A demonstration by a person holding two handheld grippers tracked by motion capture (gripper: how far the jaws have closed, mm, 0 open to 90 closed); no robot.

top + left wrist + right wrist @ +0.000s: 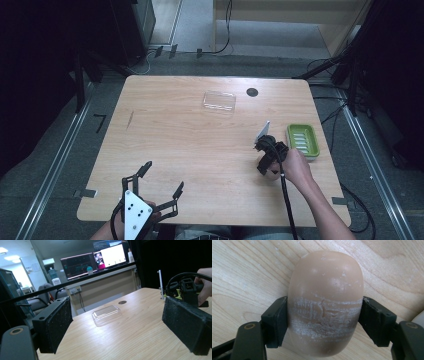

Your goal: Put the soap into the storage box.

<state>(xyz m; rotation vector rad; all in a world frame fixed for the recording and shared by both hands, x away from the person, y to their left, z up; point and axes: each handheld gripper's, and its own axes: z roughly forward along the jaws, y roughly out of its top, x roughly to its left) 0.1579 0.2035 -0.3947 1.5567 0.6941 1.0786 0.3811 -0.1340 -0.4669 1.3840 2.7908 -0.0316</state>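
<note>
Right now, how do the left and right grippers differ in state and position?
The left gripper has its jaws spread wide with nothing between them, at the table's near left edge; the right gripper has its jaws pressed against both sides of a tan soap bar, beside the green soap dish. Both are hand-held above the same wooden table.

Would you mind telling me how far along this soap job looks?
Done: the clear lid lies off on the table. In hand: the right gripper is clamped on the soap bar. Left, presumably: setting it in the green dish. The left gripper waits open.
</note>
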